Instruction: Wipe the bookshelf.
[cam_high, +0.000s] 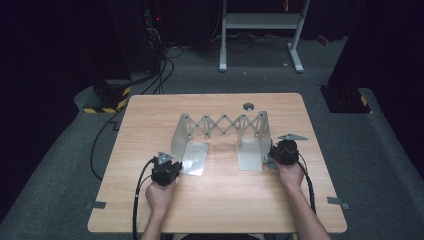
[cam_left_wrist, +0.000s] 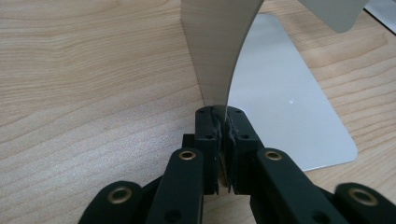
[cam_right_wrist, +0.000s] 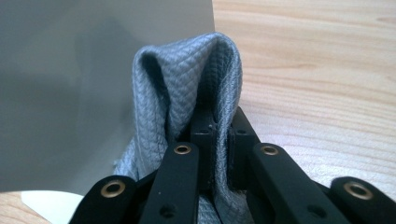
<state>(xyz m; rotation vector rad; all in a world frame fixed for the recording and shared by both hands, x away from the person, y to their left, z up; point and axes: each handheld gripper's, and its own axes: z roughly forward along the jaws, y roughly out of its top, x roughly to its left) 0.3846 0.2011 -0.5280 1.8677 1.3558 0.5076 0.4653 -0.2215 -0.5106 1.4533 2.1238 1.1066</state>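
A metal expanding rack (cam_high: 222, 125) with a scissor lattice and two upright end plates stands mid-table. My left gripper (cam_high: 175, 161) (cam_left_wrist: 223, 122) is shut on the near edge of the left upright plate (cam_left_wrist: 215, 51), whose flat base (cam_left_wrist: 280, 112) lies to the right of it. Over at the rack's right end, my right gripper (cam_high: 270, 158) (cam_right_wrist: 222, 130) is shut on a folded grey quilted cloth (cam_right_wrist: 187, 84). The cloth bulges up over the jaws, close beside the right end plate (cam_right_wrist: 70, 93). A small bit of cloth (cam_high: 269, 163) shows by that plate's base.
The wooden table (cam_high: 150, 115) has a round cable hole (cam_high: 248, 106) at the back centre. Cables trail from both grippers toward the near edge. Grey floor, a white stand frame (cam_high: 260, 22) and black-yellow marked boxes lie beyond the table.
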